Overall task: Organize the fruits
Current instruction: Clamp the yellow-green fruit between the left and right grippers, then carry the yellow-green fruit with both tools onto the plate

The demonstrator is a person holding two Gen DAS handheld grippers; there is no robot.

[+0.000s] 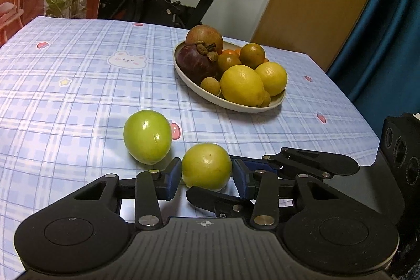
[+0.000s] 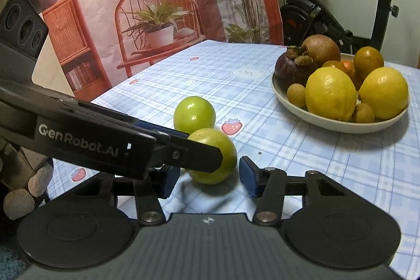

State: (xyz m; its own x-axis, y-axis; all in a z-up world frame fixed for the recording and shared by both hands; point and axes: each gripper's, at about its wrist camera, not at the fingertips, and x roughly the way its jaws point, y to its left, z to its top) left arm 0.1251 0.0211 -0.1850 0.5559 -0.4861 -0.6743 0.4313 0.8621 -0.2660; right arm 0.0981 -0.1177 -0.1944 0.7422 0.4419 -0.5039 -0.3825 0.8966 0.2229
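The left tongs [image 1: 206, 176] straddle the nearer green fruit [image 1: 206, 166] low in the left wrist frame; the left pad seems to touch its skin, the right pad stands just beside it, so a firm clamp cannot be told. In the right wrist frame the right tongs [image 2: 207, 179] stand apart, with the same fruit just ahead of the gap and touched by neither pad. The left hand looks better placed. The second green fruit [image 1: 147, 137] lies just beyond, and the bowl [image 1: 231, 104] sits toward the upper right across the counter [image 1: 78, 85].
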